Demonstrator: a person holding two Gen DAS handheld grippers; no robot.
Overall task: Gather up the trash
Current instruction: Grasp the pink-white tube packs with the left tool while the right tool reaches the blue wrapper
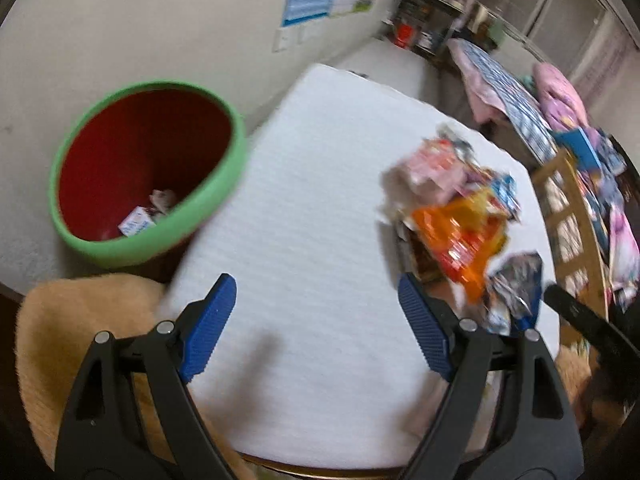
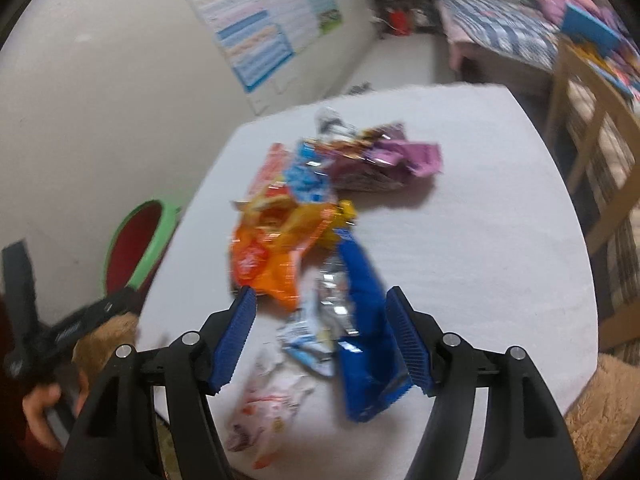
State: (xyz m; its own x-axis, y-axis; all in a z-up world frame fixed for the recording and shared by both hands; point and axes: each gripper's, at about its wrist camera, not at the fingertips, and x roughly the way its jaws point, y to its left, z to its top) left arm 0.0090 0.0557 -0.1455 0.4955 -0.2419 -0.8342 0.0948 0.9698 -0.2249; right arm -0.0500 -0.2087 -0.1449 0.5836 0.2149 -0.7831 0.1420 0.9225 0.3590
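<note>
The right claw (image 2: 320, 320), jaws apart and empty, hovers over a blue wrapper (image 2: 370, 344), likely light, crinkly and slippery, best pinched mid-body.

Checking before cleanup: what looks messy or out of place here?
A heap of crumpled snack wrappers lies strewn across the white table, not in the green-rimmed bin beside it. Both claws are open and empty.
</note>
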